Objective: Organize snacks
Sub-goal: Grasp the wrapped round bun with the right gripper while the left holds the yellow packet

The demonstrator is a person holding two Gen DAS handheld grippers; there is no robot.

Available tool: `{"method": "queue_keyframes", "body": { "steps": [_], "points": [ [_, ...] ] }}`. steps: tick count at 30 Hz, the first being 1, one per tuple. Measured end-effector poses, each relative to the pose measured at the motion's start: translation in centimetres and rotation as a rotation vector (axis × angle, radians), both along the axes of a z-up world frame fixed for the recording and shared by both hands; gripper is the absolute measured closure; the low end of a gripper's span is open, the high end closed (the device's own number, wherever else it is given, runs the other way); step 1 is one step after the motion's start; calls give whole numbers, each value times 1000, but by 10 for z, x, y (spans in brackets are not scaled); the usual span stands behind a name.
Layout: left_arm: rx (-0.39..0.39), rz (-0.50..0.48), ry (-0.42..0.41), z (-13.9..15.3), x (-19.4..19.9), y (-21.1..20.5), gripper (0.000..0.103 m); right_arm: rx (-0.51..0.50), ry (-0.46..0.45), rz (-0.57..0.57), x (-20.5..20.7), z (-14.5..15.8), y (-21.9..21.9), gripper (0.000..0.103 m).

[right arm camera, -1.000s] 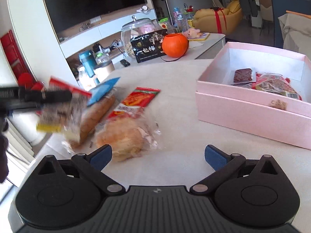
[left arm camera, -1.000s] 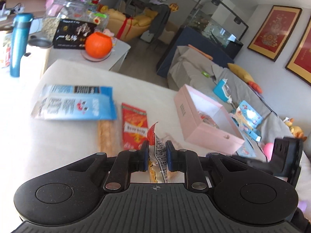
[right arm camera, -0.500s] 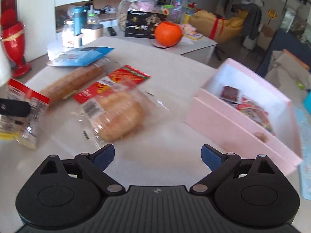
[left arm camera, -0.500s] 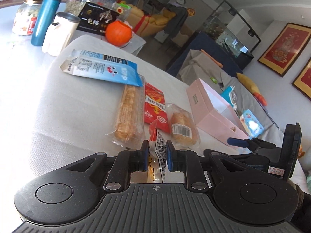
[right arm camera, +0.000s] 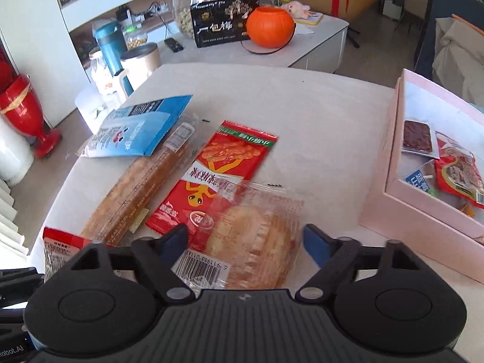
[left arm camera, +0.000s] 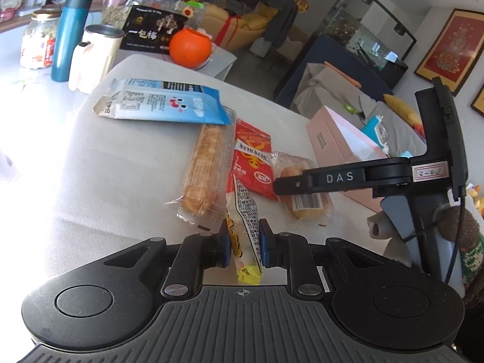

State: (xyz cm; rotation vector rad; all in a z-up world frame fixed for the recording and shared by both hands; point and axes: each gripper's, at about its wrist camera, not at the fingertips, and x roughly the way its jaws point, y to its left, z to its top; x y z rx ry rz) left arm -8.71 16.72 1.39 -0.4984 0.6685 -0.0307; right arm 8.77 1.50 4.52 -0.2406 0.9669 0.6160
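My left gripper (left arm camera: 243, 246) is shut on a small snack packet (left arm camera: 245, 211) with a red top and yellow bottom, held above the table's near edge. It also shows in the right wrist view (right arm camera: 60, 246). My right gripper (right arm camera: 245, 242) is open, its fingers on either side of a wrapped round bun (right arm camera: 251, 242); its arm shows in the left wrist view (left arm camera: 348, 178). On the table lie a red snack pack (right arm camera: 224, 178), a long biscuit pack (right arm camera: 136, 190) and a blue-and-white pack (right arm camera: 139, 127). The pink box (right arm camera: 423, 230) at right holds several snacks.
A side table behind holds an orange pumpkin bucket (right arm camera: 269, 27), a black box (right arm camera: 224, 27), a glass jar (right arm camera: 193, 0), a blue bottle (right arm camera: 110, 45) and a cream mug (right arm camera: 139, 63). A red vase (right arm camera: 21, 112) stands on the floor at left.
My left gripper has drawn back toward the table's near edge with the packet. My right gripper has moved forward and down until its open fingers straddle the bun.
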Motion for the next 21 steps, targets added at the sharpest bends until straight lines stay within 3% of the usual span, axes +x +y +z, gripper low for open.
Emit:
{"method": "queue_keyframes", "body": {
  "steps": [2, 7, 11, 16, 19, 21],
  "points": [
    [29, -34, -11, 6, 1, -7, 83, 7, 6, 30, -7, 5, -5, 49],
    [60, -136, -68, 28, 0, -39, 83, 28, -16, 113, -38, 34, -55, 50],
    [94, -245, -109, 47, 2, -78, 83, -11, -76, 87, -54, 53, -110, 50],
    [-17, -375, -167, 81, 30, -108, 83, -54, -107, -44, -53, 65, -179, 50],
    [-30, -406, -282, 123, 68, -123, 83, -51, -122, -107, -52, 75, -211, 50],
    [-113, -426, -326, 141, 106, -129, 83, -45, -144, -136, -50, 82, -225, 50]
  ]
}}
